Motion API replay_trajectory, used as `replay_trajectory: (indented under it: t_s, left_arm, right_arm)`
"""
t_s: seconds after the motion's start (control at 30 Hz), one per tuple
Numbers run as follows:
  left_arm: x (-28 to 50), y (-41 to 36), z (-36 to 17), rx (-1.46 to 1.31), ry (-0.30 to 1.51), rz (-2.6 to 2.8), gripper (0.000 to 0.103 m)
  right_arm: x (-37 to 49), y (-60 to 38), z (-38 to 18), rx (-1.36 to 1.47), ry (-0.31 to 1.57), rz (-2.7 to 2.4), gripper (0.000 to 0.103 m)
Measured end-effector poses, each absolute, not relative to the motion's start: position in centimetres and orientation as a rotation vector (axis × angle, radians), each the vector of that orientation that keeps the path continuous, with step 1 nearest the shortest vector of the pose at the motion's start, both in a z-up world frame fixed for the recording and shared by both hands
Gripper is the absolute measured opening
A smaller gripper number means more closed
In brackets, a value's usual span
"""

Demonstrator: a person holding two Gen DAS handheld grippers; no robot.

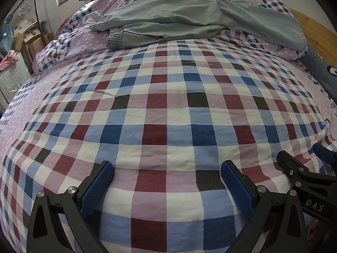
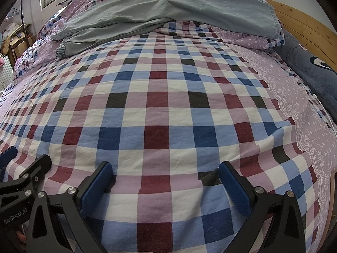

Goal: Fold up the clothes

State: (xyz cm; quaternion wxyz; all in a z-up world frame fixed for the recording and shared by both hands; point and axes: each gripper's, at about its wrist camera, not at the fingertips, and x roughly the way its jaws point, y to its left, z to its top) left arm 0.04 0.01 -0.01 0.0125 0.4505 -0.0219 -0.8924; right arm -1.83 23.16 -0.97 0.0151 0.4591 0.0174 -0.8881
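A: Well, where do the clothes lie?

B: The grey-green trousers (image 1: 189,19) sprawl at the far side of the bed (image 1: 168,109), partly up on the bunched quilt (image 1: 280,48), with the elastic waistband (image 1: 114,39) toward the left and one leg running out to the right. They are rumpled and loose, not in a neat fold.

A: And the tongs?

B: Both are spread wide and hold nothing. The left tongs (image 1: 167,170) and right tongs (image 2: 165,171) hover side by side low over the checked sheet at the near edge, well apart from the trousers.

A: So which step is in hand?

B: I'd judge it a reach, since no cloth is gripped. The trousers still want folding, so the next move calls for both tongs to travel across the bed, pinch the fabric, probably at the waistband and a leg, and draw it onto the flat sheet.
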Motion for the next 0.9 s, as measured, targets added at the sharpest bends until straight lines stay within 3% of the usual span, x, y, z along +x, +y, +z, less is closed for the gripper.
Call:
replay_trajectory:
  t_s: [0.9]
  left_arm:
    - [0.64, 0.22, -0.12, 1.409, -0.077, -2.775, 0.103]
  right_arm:
    - [-2.21, 23.17, -1.37, 1.432, 0.044, -2.759, 0.103]
